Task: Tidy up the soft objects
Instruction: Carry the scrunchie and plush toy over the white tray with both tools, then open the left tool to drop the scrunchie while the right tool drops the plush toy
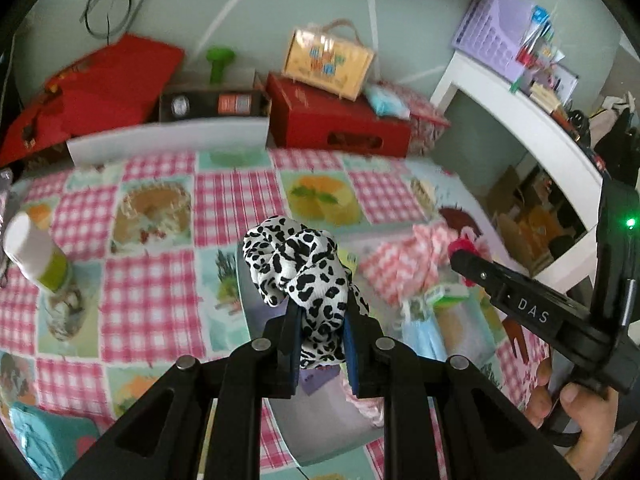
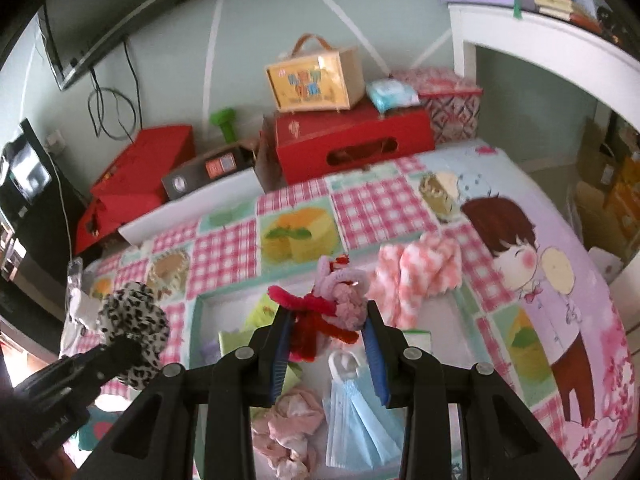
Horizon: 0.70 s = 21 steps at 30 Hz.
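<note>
Two scrunchies: leopard-spotted scrunchie (image 1: 298, 264), red-pink bundle (image 2: 328, 304)

"DAS" in white letters on right tool (image 1: 456, 258) arm; other print too blurred.

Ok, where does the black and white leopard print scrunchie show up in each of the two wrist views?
Left wrist view: the leopard print scrunchie sits at centre, clamped in the left hand-held gripper.
Right wrist view: the same scrunchie is at lower left, at the tip of the left hand-held gripper.
Shared landmark: the red box with an oval cutout, behind the checked tablecloth.
</note>
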Motion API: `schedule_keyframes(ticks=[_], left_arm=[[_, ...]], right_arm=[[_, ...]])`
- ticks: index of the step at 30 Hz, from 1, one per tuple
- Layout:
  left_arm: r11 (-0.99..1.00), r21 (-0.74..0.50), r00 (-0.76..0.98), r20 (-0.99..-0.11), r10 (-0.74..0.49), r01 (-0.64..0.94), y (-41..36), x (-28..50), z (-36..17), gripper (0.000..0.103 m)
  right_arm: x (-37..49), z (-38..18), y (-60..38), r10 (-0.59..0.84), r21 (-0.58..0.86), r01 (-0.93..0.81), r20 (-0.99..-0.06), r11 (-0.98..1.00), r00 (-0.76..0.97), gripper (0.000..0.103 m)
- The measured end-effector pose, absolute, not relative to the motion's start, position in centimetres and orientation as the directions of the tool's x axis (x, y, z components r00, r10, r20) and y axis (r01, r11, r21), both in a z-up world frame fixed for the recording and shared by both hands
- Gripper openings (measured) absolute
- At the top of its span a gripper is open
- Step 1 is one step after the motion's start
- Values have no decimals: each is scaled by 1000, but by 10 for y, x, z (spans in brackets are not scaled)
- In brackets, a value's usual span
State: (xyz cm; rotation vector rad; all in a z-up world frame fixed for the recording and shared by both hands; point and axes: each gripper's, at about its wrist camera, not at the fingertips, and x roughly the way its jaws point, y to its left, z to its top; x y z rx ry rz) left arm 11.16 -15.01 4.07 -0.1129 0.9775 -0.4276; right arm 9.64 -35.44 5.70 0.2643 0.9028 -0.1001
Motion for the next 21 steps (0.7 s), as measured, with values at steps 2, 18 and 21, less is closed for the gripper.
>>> schedule_keyframes(ticks=[2,18,21], left_arm=[[910,-295,447,-799,-403,293,-152,116,29,19],[942,-221,247,-926,-284,253,-170,125,-31,34],[944,-210,229,-935,-270,254,-172,125,-34,44]], right_arm=[[100,48,-352,36,183,189,-804,965,594,37],[118,-7,-338,61,154,186,-902,971,427,37],[120,-11,-338,55,144,190,-911,971,409,41]])
